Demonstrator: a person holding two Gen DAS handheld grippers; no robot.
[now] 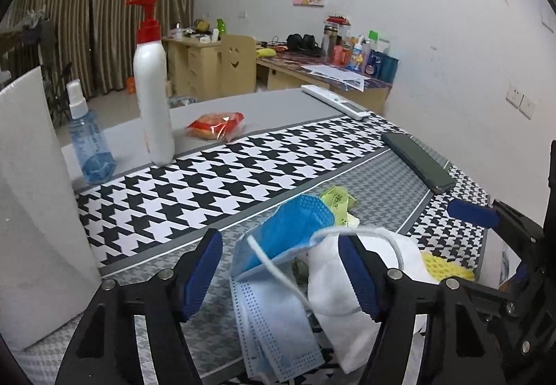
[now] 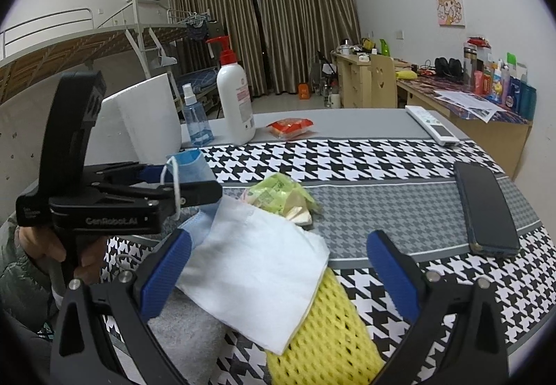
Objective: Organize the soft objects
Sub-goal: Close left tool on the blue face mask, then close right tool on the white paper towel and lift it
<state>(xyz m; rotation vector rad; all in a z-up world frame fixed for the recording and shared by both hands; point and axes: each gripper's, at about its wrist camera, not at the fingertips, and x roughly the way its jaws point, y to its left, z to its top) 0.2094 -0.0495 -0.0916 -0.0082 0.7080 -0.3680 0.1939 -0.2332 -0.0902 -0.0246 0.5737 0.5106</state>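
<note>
The left gripper, half-closed, brackets the blue mask at the table's near edge — not yet pinched. The right gripper is wide, empty. Next: clamp, lift.

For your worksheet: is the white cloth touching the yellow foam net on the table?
Touching. The right wrist view shows the white cloth draped directly over the upper end of the yellow foam net, with no gap between them.
</note>
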